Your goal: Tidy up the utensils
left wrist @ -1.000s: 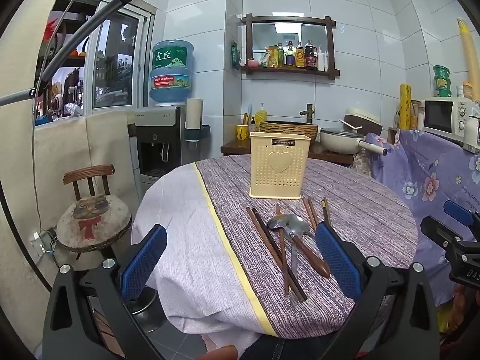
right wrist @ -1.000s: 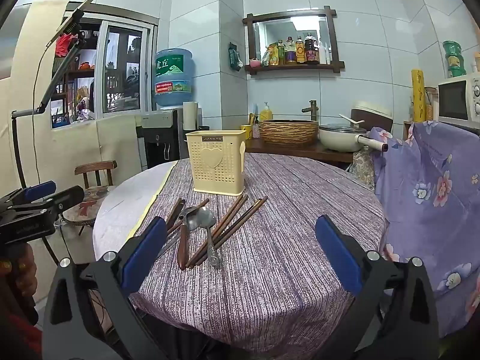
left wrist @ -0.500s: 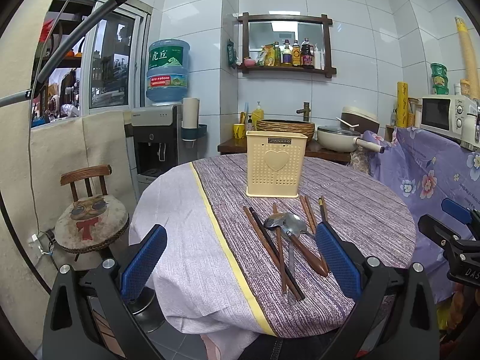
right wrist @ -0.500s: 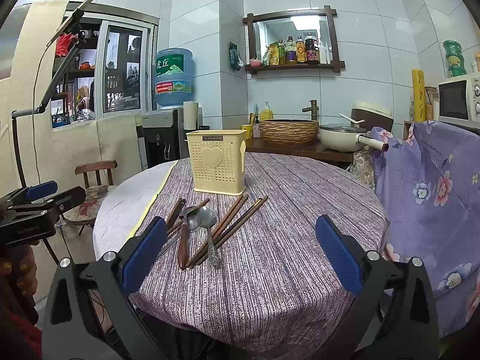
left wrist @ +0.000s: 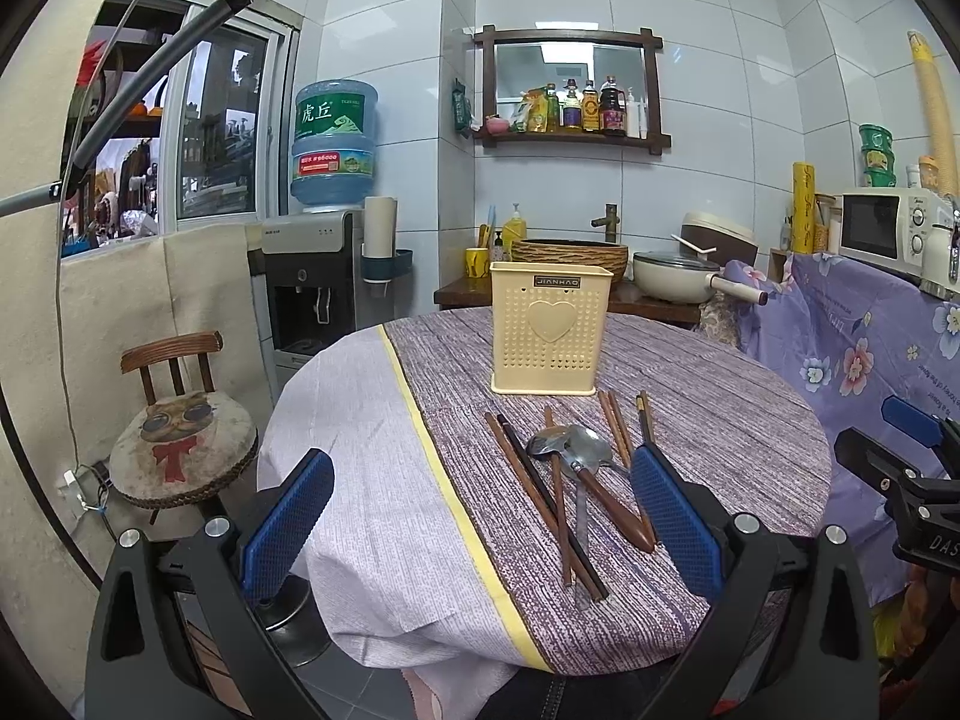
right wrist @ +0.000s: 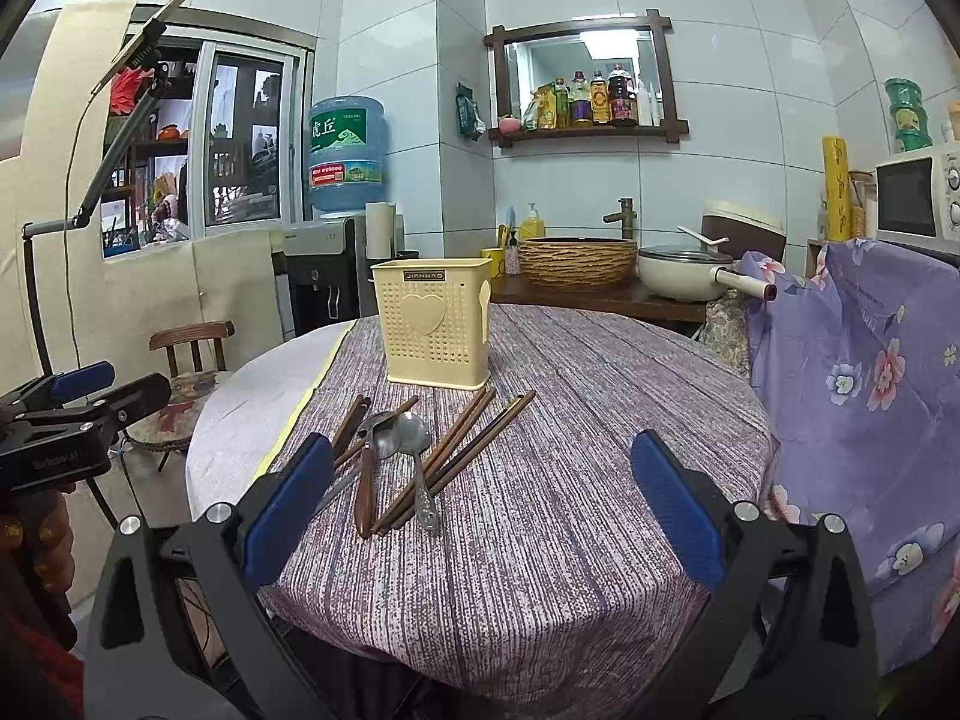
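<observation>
From my left gripper (left wrist: 480, 522) I see its jaws spread wide and empty, held over the near edge of the round table (left wrist: 750, 420). The chopsticks (left wrist: 543, 489) and two spoons (left wrist: 579, 456) lie in a loose, overlapping heap on the purple cloth, just in front of the cream holder (left wrist: 549, 327), which stands upright and looks empty.

From my right gripper (right wrist: 480, 516), also wide open with nothing in it, the same heap sits to the left of my fingers, the metal spoon (right wrist: 417, 462) lying on top beside the wooden-handled one (right wrist: 366, 480).

I judge nothing is sorted yet. I would start with the topmost spoon, pinch it by the handle, lift it clear before turning it upright, and keep the holder from tipping.
</observation>
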Motion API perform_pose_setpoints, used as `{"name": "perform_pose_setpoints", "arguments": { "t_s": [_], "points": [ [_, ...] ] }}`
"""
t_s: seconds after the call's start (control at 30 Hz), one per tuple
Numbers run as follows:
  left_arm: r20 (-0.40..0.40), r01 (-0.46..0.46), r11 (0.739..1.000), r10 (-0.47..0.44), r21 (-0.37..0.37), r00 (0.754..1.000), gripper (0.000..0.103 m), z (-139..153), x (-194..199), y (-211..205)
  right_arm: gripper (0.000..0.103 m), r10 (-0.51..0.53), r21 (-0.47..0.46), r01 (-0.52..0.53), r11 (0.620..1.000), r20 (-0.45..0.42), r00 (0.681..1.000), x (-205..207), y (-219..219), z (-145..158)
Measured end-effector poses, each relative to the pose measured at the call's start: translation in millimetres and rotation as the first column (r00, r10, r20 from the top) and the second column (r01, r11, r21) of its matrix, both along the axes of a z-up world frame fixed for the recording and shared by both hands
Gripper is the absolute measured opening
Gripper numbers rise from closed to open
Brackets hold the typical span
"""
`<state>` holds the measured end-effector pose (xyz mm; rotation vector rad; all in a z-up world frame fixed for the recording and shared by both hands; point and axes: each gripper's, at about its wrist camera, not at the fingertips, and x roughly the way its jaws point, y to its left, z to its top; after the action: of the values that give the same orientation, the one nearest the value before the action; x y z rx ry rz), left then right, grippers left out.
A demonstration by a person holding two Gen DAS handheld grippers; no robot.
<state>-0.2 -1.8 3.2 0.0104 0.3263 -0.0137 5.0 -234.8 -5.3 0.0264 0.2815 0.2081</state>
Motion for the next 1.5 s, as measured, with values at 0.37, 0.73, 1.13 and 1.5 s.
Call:
{"name": "perform_pose_setpoints", "arguments": {
  "t_s": [0.37, 0.73, 1.13, 1.5],
  "points": [
    [0.0, 0.0, 1.0, 0.0, 0.0, 1.0, 0.098, -0.9, -0.1, -0.4, 0.098, 0.001, 0.0, -0.001, 1.0, 0.0, 1.0, 0.6, 1.5, -0.6],
    [0.0, -0.002, 1.0, 0.002, -0.001, 1.0, 0.098, -1.2, -0.2, -0.6, 0.098, 0.0, -0.001, 0.0, 1.0, 0.0, 1.0, 0.3, 1.3, -1.6],
    [0.0, -0.002, 1.0, 0.002, 0.0, 1.0, 0.098, -1.4, -0.1, -0.5, 0.098, 0.002, -0.003, -0.002, 1.0, -0.004, 1.0, -0.2, 2.4, -5.0],
    [0.0, -0.004, 1.0, 0.004, -0.002, 1.0, 0.098, -1.7, -0.4, -0.6, 0.098, 0.002, -0.002, -0.002, 1.0, -0.005, 1.0, -0.1, 3.0, -5.1]
  ]
}}
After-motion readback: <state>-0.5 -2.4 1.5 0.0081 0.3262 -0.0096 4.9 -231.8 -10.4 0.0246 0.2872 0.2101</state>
